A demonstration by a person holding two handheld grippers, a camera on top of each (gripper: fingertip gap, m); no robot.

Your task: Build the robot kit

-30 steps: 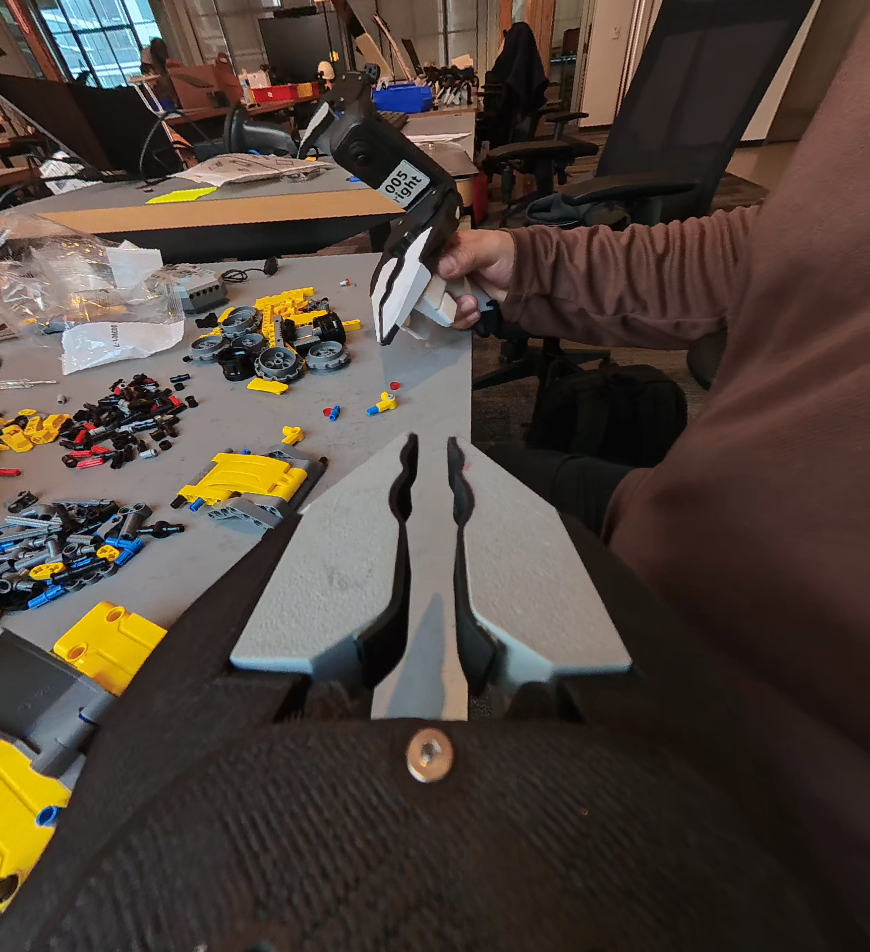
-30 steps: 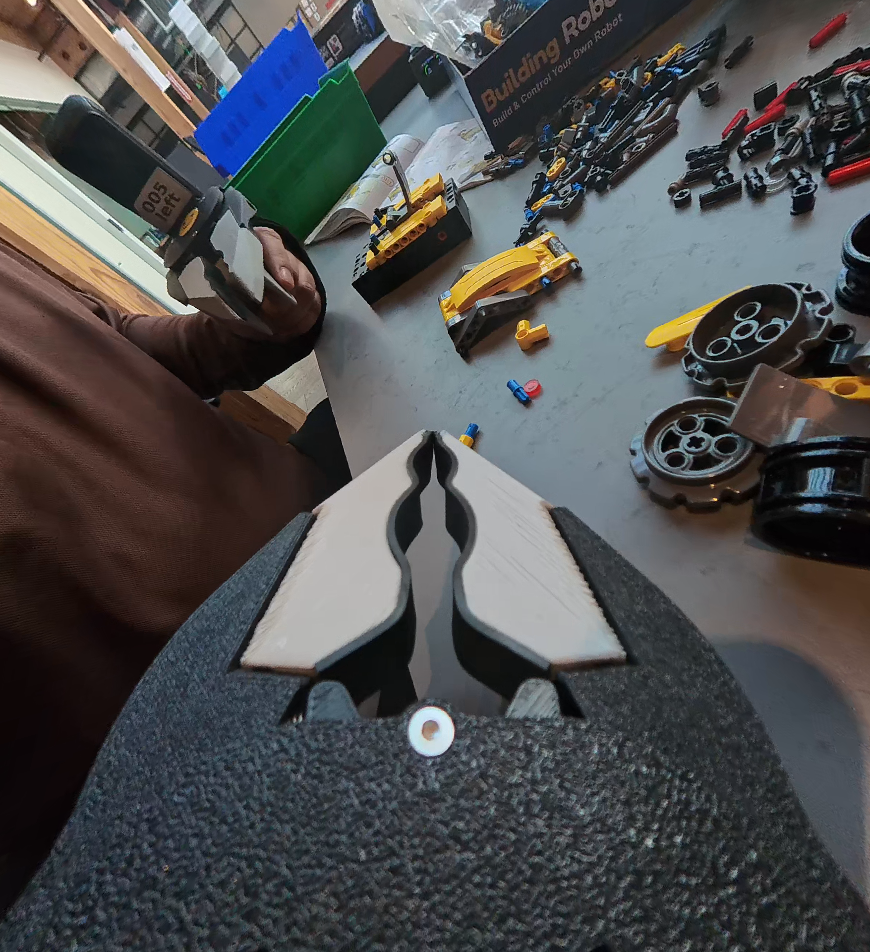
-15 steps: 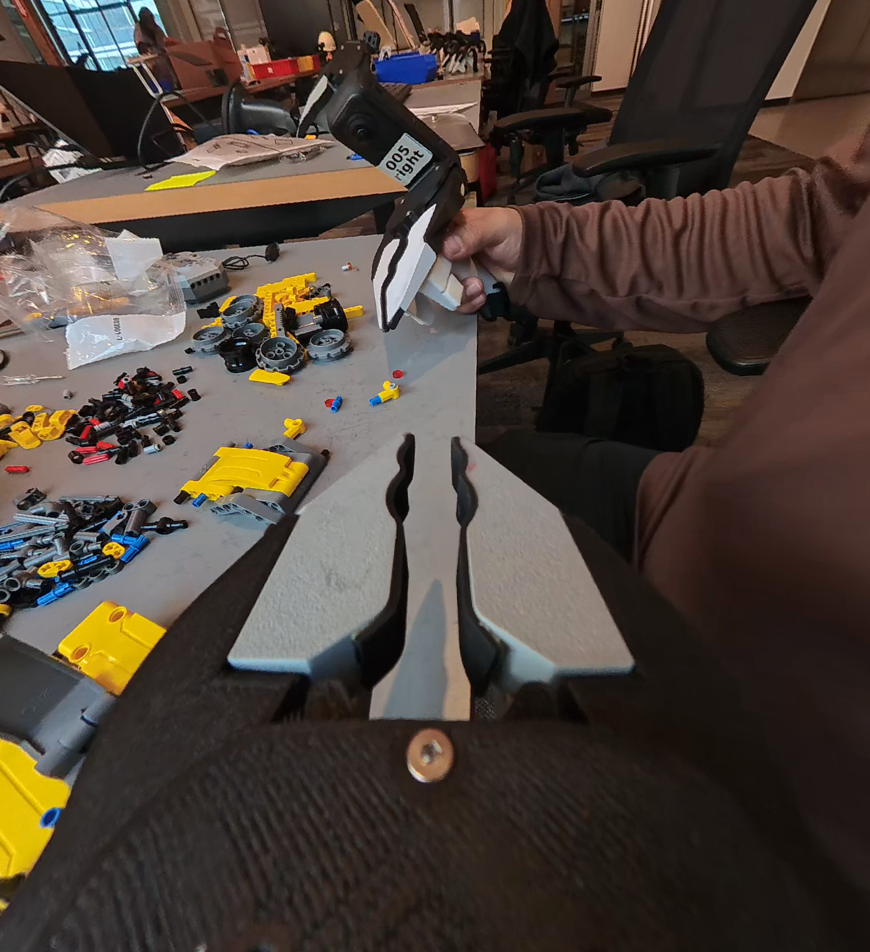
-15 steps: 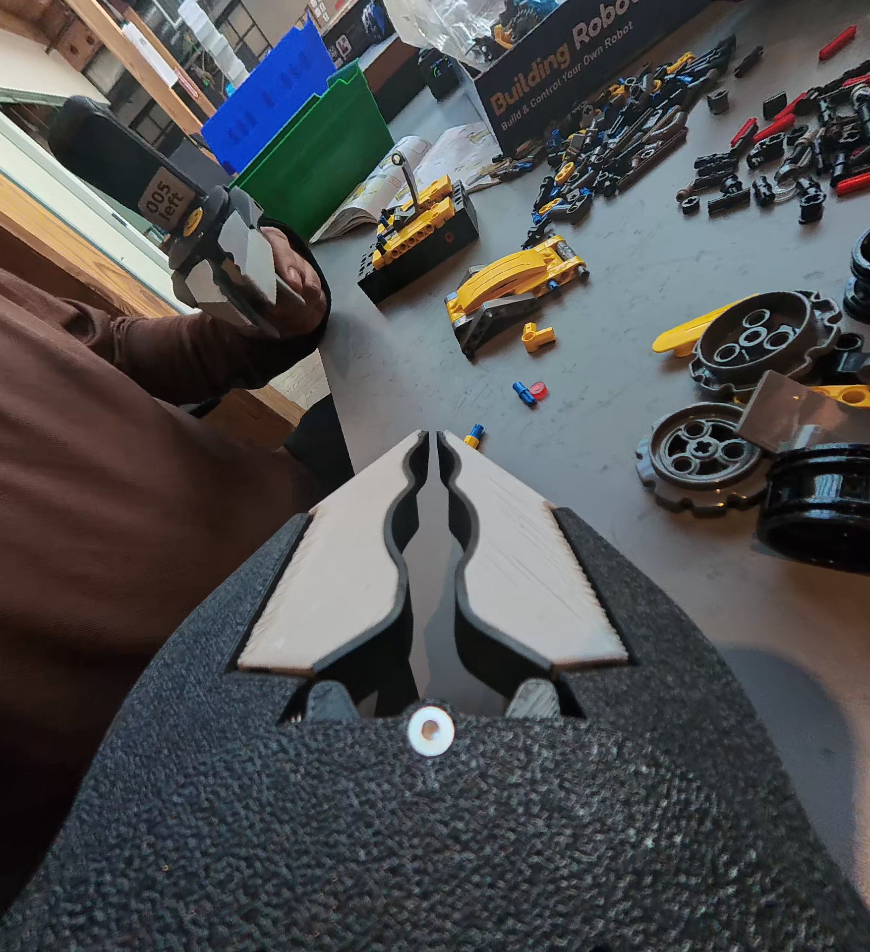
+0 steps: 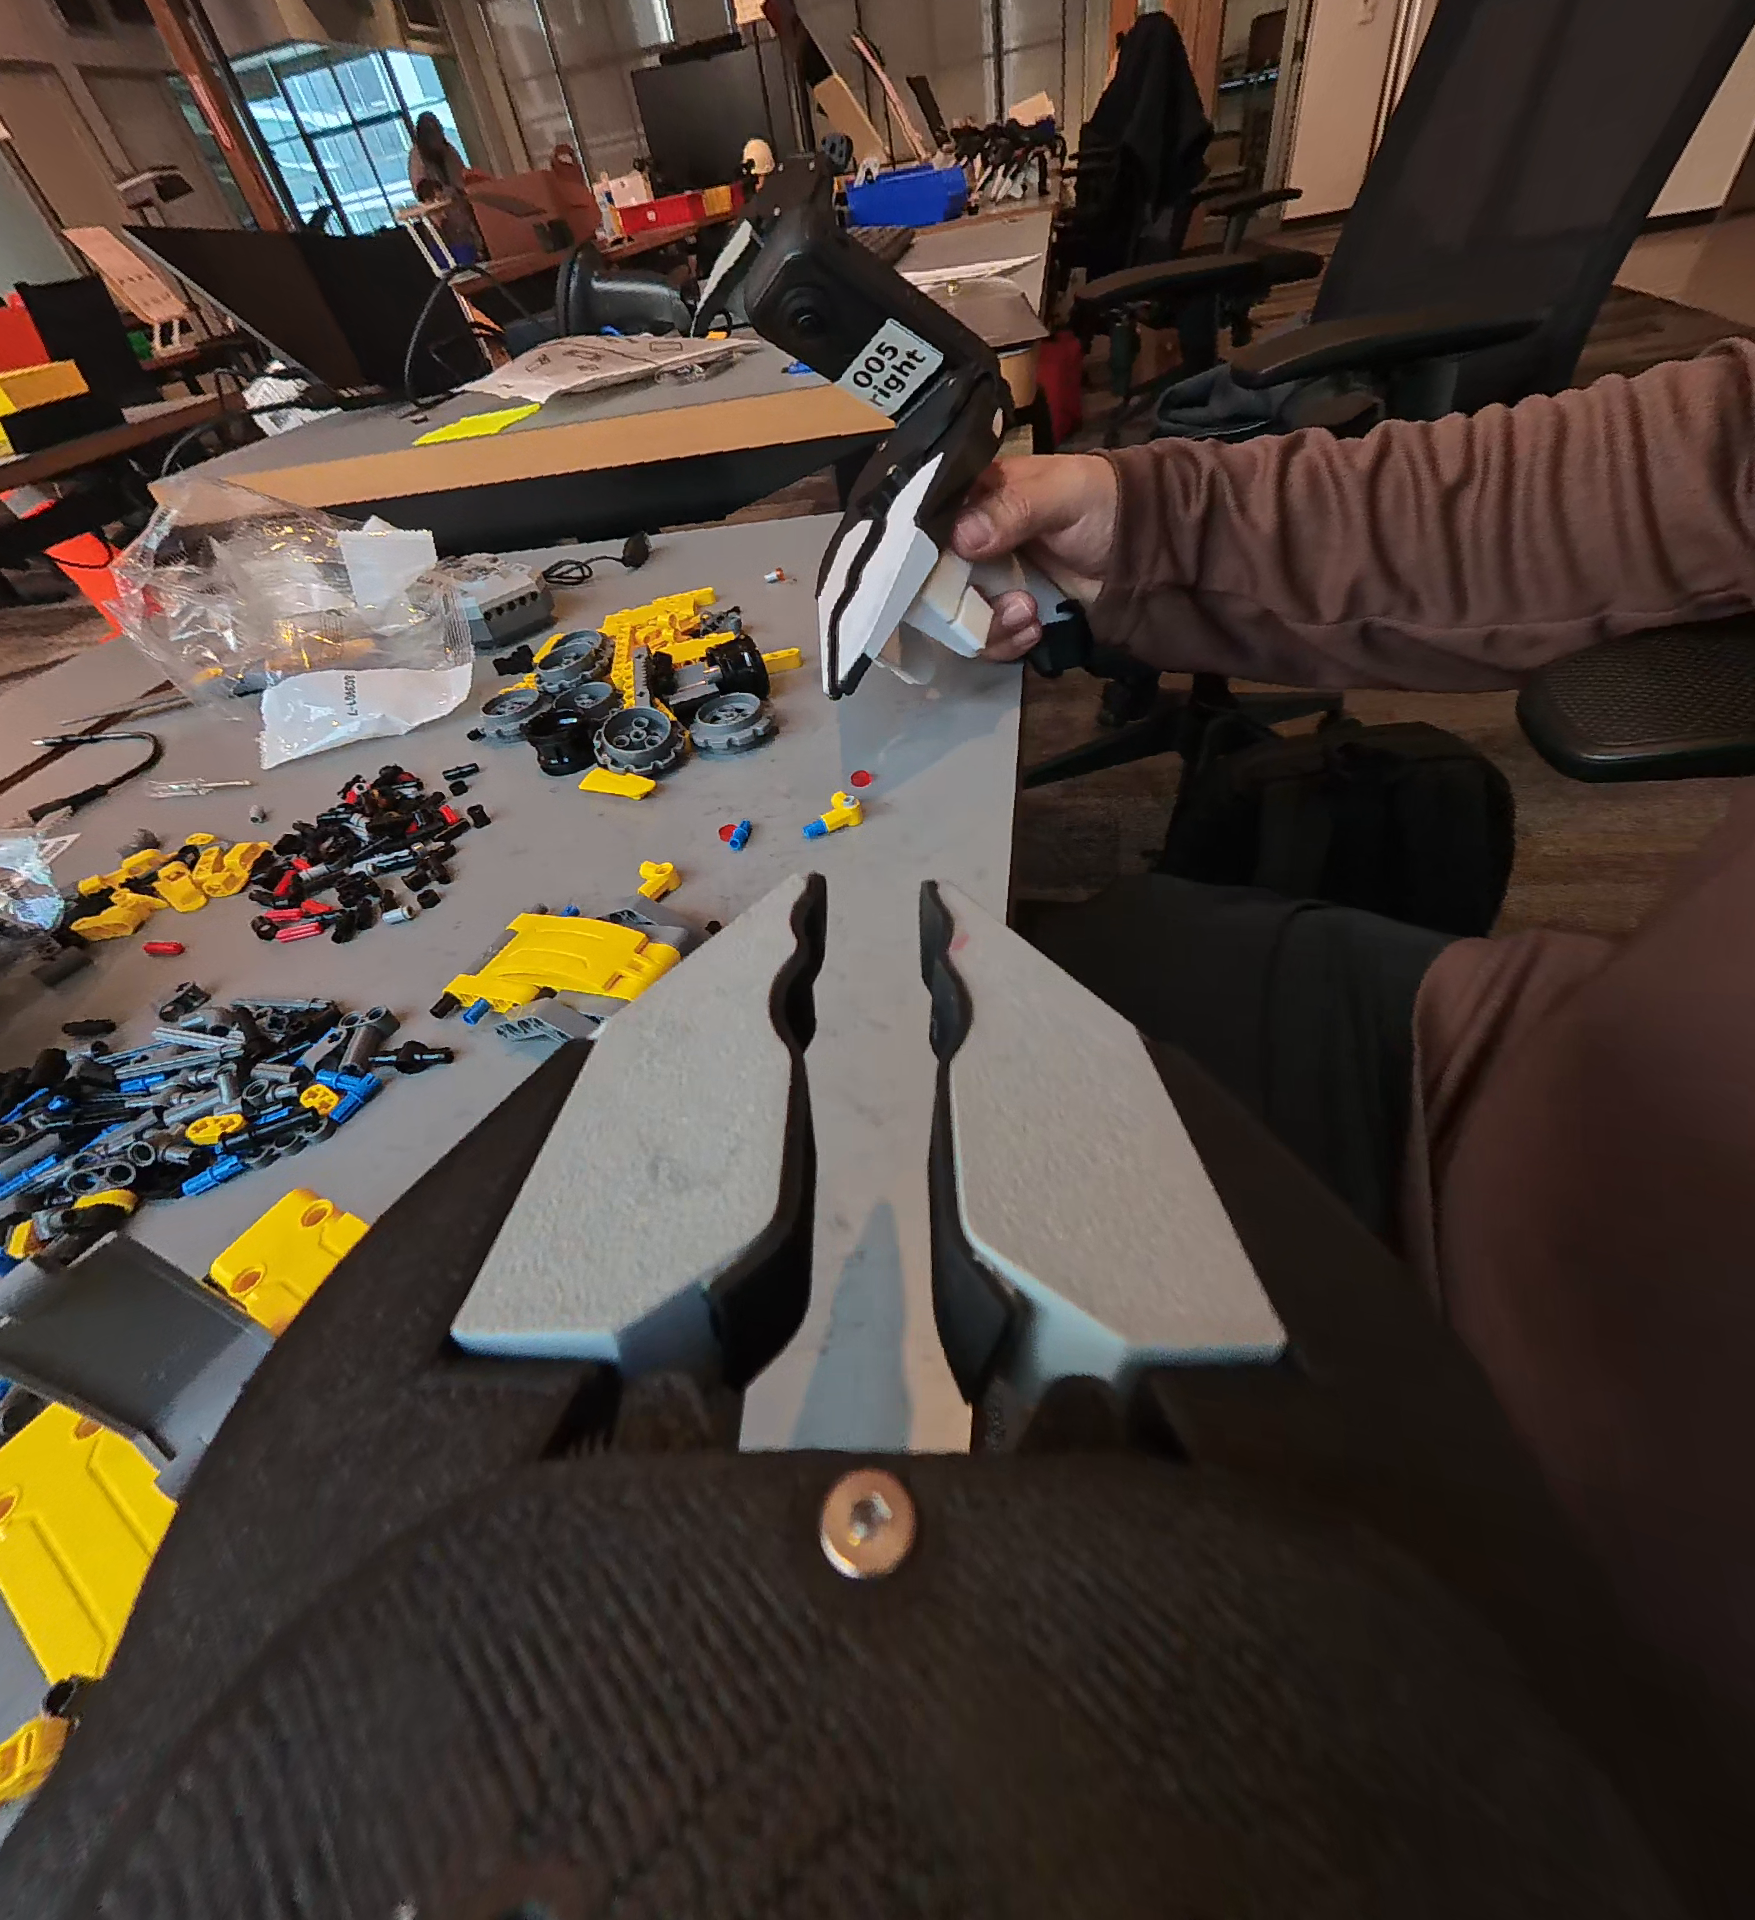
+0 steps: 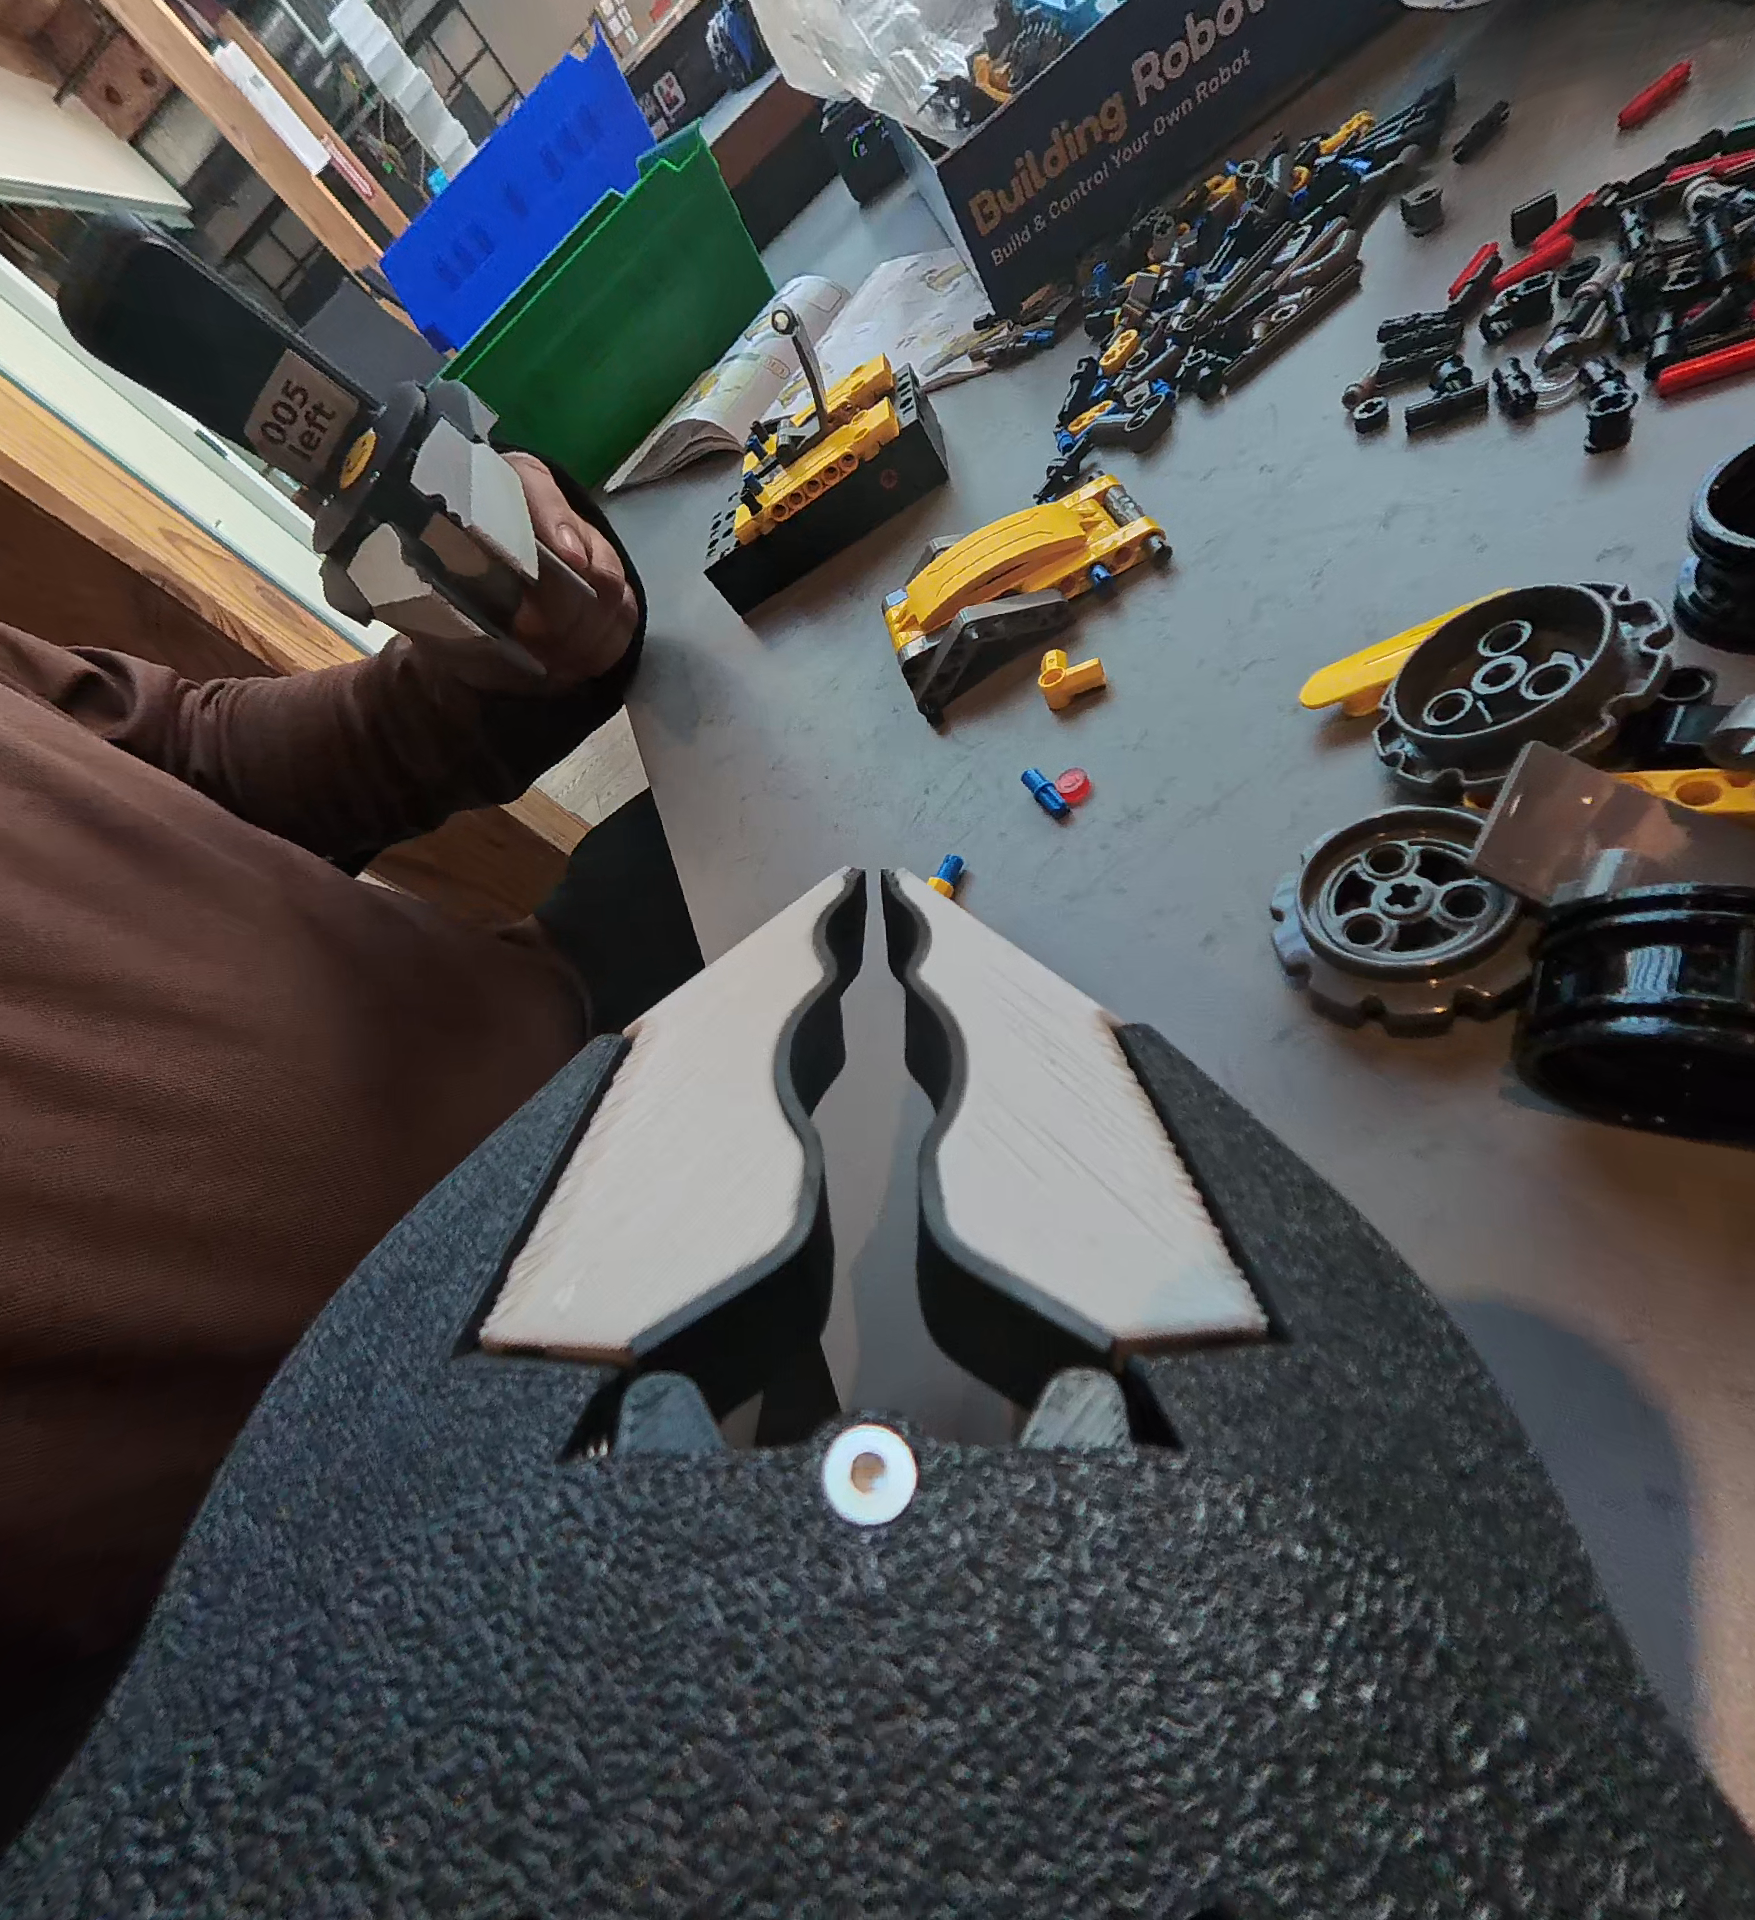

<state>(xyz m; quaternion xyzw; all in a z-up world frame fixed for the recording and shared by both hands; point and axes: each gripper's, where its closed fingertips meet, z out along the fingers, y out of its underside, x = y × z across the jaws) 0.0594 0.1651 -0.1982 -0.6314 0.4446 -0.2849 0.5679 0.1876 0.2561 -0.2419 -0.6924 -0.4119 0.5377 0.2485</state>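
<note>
Left gripper (image 5: 871, 906): your fingers stand a narrow gap apart, empty, over the table (image 5: 914, 748) edge.
Left, near: yellow panel (image 5: 551, 961) just left of your tips.
Right gripper (image 6: 873, 879): tips all but together, nothing between them.
Right, near: blue-and-yellow pin (image 6: 946, 871) just beside your right tip, whether touching is unclear.
Right, farther: blue pin with red stud (image 6: 1058, 790) ahead; grey wheel (image 6: 1403, 914) off right.

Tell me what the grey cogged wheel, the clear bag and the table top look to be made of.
Grey cogged wheel: moulded hard plastic, smooth with a slight sheen and crisp spoke holes.
Clear bag: thin plastic film, see-through, crinkled and glinting.
Table top: grey and matt with faint scuffs, probably laminate or painted board; the look leaves it open.
</note>
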